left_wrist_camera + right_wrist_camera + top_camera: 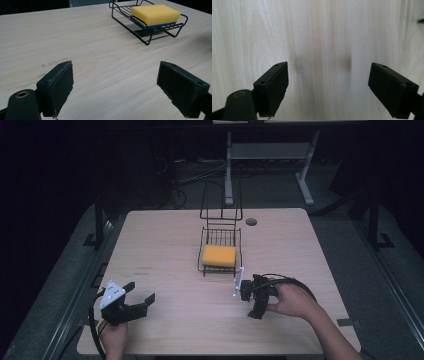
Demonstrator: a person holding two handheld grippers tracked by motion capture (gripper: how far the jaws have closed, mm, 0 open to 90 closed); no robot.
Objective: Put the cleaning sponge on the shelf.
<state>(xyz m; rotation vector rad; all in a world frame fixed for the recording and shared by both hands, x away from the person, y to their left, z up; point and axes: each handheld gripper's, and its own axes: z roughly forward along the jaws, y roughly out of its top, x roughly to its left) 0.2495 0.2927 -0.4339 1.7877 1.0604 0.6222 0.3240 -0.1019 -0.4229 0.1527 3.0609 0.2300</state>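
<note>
Presently the left hand-held gripper (141, 302) and the right hand-held gripper (248, 303) both stand with jaws wide apart, empty, over bare worktop (170, 250). The yellow sponge (218, 255) lies in the wire rack (204, 241), well apart from both. Its blue underside is mostly hidden by the wires.

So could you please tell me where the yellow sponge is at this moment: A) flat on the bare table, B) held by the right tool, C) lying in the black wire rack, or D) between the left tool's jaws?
C: the sponge lies in the wire rack.
</note>
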